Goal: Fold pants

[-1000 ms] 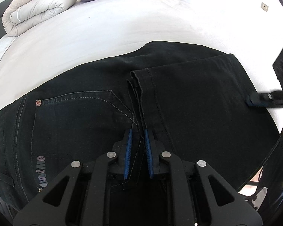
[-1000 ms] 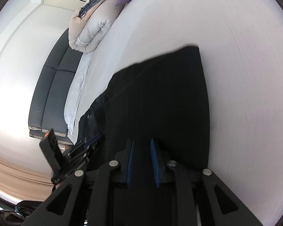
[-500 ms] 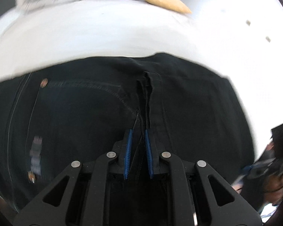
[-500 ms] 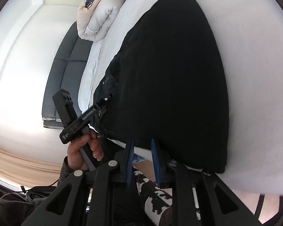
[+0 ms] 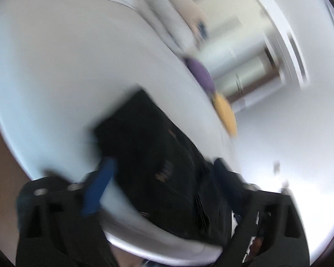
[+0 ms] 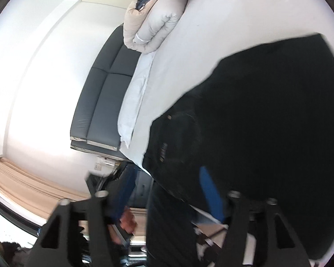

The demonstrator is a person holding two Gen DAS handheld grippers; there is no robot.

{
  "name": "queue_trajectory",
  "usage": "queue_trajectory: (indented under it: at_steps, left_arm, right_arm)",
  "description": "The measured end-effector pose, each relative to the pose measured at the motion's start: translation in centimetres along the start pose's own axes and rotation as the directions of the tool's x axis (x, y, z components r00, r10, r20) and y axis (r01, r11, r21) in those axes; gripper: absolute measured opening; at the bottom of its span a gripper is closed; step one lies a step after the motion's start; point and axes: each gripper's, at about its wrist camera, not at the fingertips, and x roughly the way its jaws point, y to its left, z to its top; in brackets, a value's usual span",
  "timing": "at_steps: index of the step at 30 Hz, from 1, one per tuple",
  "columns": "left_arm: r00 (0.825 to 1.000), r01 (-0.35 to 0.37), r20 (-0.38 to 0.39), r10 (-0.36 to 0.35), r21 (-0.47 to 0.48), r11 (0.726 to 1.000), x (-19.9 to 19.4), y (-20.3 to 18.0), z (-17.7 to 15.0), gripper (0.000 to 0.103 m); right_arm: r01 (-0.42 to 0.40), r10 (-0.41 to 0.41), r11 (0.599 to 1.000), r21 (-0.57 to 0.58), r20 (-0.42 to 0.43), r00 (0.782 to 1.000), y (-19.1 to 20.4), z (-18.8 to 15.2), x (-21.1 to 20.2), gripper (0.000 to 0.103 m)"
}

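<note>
The black pants (image 5: pixel 153 146) lie folded on the white bed (image 5: pixel 55 66), near its front edge. They also fill the right of the right wrist view (image 6: pixel 267 111). My left gripper (image 5: pixel 164 184) is open, its blue pads wide apart, pulled back from the pants and holding nothing; this view is blurred. My right gripper (image 6: pixel 167 189) is open too, with its blue pads wide apart, back off the bed's edge and empty.
A rolled beige duvet (image 6: pixel 153 22) and a purple pillow (image 5: pixel 200 75) lie at the head of the bed, with a yellow pillow (image 5: pixel 225 113) beside them. A dark sofa (image 6: pixel 100 98) stands along the wall. A beige curtain (image 6: pixel 22 184) hangs nearby.
Both grippers have let go of the pants, opened wide and pulled back off the bed. The left wrist view has swung and blurred.
</note>
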Motion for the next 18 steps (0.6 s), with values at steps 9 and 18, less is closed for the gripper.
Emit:
queue_trajectory:
  at_steps: [9,18]
  left_arm:
    - [0.988,0.129,-0.053,-0.142,-0.201,0.971,2.3,3.9,0.0,0.093]
    - [0.974,0.206,-0.023,-0.226,-0.330,0.921,6.0,5.3,0.2,0.085]
  right_arm:
    - [0.017,-0.020,0.999,-0.036,-0.076,0.997,0.0,1.4,5.6,0.050]
    - [0.044,-0.042,0.999,0.030,-0.089,0.995,-3.1,1.6,6.5,0.033]
